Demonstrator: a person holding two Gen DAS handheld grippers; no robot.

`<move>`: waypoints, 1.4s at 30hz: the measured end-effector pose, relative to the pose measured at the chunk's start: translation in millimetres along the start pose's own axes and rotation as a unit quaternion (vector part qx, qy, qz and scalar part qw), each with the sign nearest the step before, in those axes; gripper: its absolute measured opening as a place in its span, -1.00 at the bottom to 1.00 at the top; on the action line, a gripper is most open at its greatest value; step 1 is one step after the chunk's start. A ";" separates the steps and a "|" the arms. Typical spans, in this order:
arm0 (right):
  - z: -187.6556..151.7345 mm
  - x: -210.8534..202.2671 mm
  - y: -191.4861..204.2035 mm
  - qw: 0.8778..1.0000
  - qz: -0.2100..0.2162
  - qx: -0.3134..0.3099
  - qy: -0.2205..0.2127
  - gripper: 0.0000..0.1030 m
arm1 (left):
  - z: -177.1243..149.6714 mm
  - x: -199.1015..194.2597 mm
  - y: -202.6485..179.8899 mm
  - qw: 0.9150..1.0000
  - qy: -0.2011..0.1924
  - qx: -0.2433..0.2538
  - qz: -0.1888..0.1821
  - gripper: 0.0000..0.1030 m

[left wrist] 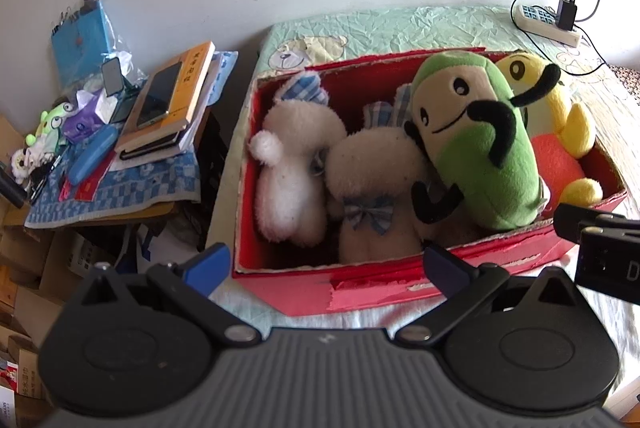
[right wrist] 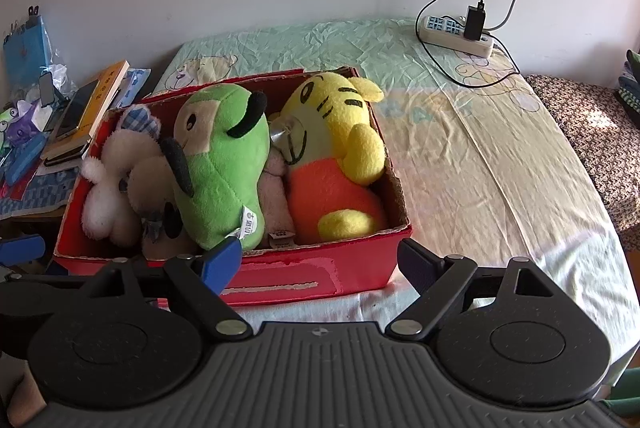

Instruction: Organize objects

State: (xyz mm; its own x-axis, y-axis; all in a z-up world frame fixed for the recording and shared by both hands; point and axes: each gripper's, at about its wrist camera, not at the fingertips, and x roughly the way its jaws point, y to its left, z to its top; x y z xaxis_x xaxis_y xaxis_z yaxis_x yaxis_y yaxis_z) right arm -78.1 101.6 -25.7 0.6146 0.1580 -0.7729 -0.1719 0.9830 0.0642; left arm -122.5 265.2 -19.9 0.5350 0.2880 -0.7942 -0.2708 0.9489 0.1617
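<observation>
A red cardboard box (left wrist: 372,292) (right wrist: 280,276) sits on the bed and holds several plush toys. Inside it are a white fluffy rabbit (left wrist: 292,171) (right wrist: 104,187), a second cream rabbit with a blue bow (left wrist: 372,187), a green plush (left wrist: 480,139) (right wrist: 224,163) and a yellow and orange tiger plush (left wrist: 560,131) (right wrist: 336,155). My left gripper (left wrist: 326,266) is open and empty, just in front of the box's near wall. My right gripper (right wrist: 320,264) is open and empty at the same wall, and part of it shows in the left wrist view (left wrist: 600,248).
A cluttered side table (left wrist: 120,179) stands left of the bed with books, a phone (left wrist: 156,99), a blue case and small toys. A power strip (right wrist: 456,31) with a charger and cables lies at the bed's far end. Cardboard boxes (left wrist: 24,268) sit on the floor.
</observation>
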 end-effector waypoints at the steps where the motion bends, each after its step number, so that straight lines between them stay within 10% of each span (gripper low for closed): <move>1: 0.2 0.1 -0.5 1.000 0.001 0.000 0.000 0.69 | 0.8 0.0 -0.1 1.000 -0.001 0.000 0.000 0.99; 42: 7.1 12.7 2.4 1.000 0.020 -0.010 0.002 0.68 | 6.9 7.8 3.6 1.000 0.000 -0.011 0.011 0.99</move>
State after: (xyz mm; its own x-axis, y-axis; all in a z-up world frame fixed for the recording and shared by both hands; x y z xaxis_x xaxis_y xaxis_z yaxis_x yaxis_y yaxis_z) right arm -65.3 106.7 -30.9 0.6043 0.1960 -0.7723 -0.2105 0.9741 0.0825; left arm -113.8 271.7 -21.4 0.5284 0.3081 -0.7911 -0.3004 0.9394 0.1652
